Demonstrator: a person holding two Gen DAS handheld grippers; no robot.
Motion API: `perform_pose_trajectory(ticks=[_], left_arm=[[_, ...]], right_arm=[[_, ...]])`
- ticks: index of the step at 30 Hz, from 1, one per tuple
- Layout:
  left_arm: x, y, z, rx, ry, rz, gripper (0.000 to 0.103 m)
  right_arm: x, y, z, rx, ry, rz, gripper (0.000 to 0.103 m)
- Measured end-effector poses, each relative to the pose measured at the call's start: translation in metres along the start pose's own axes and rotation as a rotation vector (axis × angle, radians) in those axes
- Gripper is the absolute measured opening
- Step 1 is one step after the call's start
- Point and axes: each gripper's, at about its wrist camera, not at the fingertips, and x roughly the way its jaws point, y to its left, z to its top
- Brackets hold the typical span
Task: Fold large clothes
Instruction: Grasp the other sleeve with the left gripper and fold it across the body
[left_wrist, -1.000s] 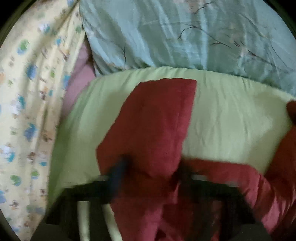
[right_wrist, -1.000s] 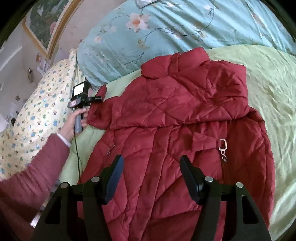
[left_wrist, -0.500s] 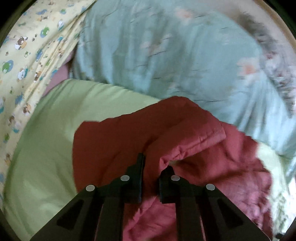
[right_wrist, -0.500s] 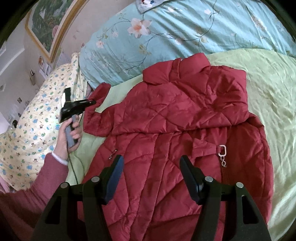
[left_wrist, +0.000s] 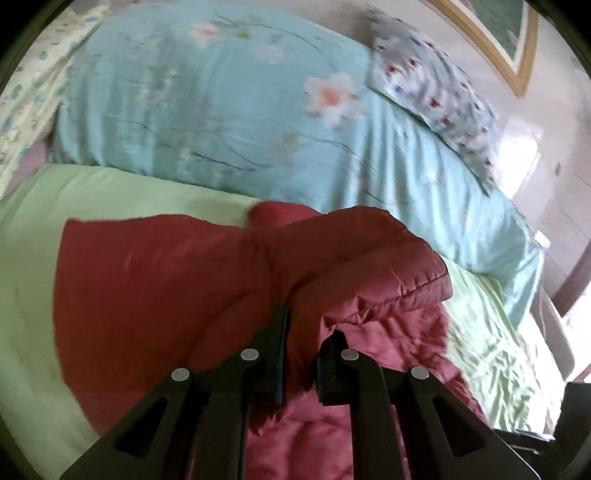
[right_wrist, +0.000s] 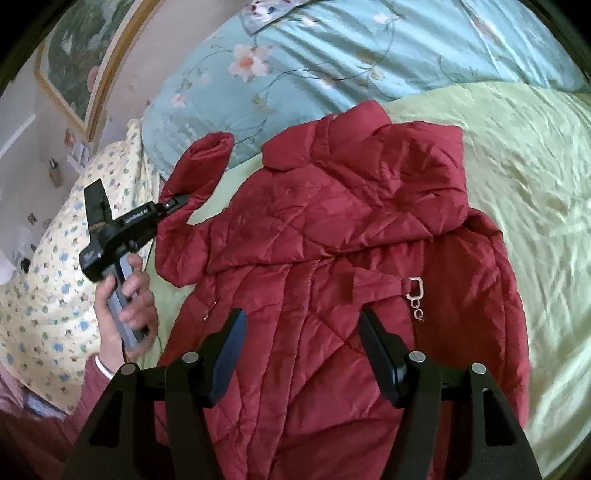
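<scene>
A red quilted jacket (right_wrist: 332, 258) lies spread on a light green bed sheet (right_wrist: 517, 166), collar toward the pillows. My left gripper (left_wrist: 303, 332) is shut on the jacket's left sleeve (left_wrist: 332, 266) and holds it lifted off the sheet. In the right wrist view the left gripper (right_wrist: 177, 201) pinches the raised sleeve (right_wrist: 199, 170) at the jacket's left side. My right gripper (right_wrist: 301, 332) is open and empty, hovering above the jacket's lower front.
A blue floral quilt (right_wrist: 332, 55) lies along the head of the bed. A yellow patterned pillow (right_wrist: 48, 277) sits at the left. A framed picture (right_wrist: 81, 55) hangs on the wall. A metal clasp (right_wrist: 415, 288) hangs on the jacket's front.
My left gripper has closed on the sleeve and lifted it up and toward the jacket's body. The right gripper has stayed open over the jacket.
</scene>
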Motion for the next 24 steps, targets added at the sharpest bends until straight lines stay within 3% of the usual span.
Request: perform_pose_trajectory(ticks=[11,19,21,24], left_arm=[[0.079,-0.060,-0.008,0.097,0.100,-0.060,0.010],[0.133,-0.099,-0.030,0.254,0.143,-0.039,0.011],[0.139,-0.101,-0.033,0.258,0.149,-0.042,0.011],[0.143,-0.100,-0.031,0.248,0.147,-0.061,0.011]], right_arm=[[0.004,-0.028,0.019,0.073,-0.015,0.011,0.065],[0.025,-0.062,0.068,0.178,-0.037,0.070,0.066],[0.038,-0.074,0.081,0.224,-0.027,0.107,0.074],[0.062,-0.088,0.095,0.282,-0.007,0.141,0.075]])
